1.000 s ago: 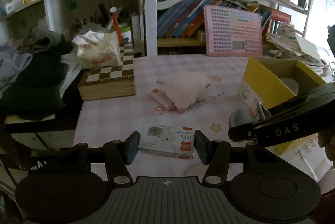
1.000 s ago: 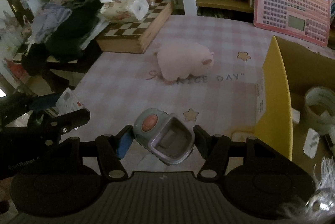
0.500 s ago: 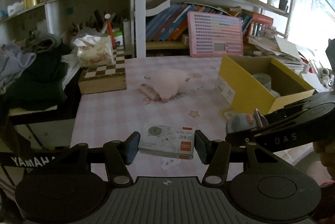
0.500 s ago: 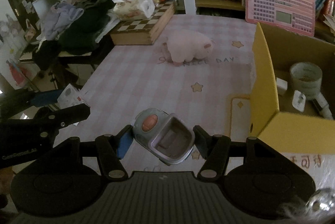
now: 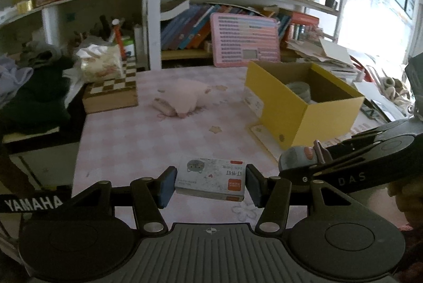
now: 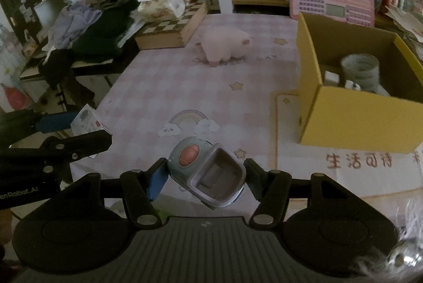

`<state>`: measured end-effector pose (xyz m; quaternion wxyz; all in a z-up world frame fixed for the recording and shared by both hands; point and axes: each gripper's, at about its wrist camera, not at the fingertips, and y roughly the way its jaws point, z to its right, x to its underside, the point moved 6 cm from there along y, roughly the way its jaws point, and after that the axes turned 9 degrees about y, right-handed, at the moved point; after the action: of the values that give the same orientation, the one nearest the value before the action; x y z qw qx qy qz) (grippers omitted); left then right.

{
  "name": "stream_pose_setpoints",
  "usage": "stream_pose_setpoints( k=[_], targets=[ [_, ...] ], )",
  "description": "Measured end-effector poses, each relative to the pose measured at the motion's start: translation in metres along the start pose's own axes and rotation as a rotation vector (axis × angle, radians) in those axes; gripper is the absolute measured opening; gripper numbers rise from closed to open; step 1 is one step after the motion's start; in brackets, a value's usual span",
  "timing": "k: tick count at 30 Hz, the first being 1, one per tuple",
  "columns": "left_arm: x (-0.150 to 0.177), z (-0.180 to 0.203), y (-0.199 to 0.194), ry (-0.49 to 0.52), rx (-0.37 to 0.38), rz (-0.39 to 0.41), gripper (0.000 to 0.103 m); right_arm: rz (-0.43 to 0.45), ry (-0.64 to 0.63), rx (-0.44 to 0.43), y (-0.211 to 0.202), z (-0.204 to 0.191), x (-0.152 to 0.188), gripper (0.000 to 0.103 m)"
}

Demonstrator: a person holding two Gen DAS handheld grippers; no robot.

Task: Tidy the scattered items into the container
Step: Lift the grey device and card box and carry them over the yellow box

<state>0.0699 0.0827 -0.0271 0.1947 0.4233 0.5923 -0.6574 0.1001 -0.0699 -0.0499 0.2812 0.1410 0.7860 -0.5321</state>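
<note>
A wooden chessboard box bearing a tissue pack stood at the left, then a pink plush pig mid-table on the pink checked cloth, then the open yellow cardboard box holding a tape roll. The left gripper clasped a small white staple carton printed "24/6"; "YAMAHA" showed beside it. The right gripper clenched a grey-blue toy with an orange button; its side read "DAS".

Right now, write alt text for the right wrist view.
The right gripper holds a grey toy above a pink table. A yellow box sits to the right, a pink plush beyond.
</note>
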Motion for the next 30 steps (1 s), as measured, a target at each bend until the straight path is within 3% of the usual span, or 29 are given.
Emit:
stream_pose_setpoints(
  k=[30],
  targets=[
    [-0.036, 0.108, 0.040, 0.134, 0.205, -0.005, 0.055, 0.031, 0.169, 0.149, -0.052, 0.107, 0.024, 0.060]
  ],
)
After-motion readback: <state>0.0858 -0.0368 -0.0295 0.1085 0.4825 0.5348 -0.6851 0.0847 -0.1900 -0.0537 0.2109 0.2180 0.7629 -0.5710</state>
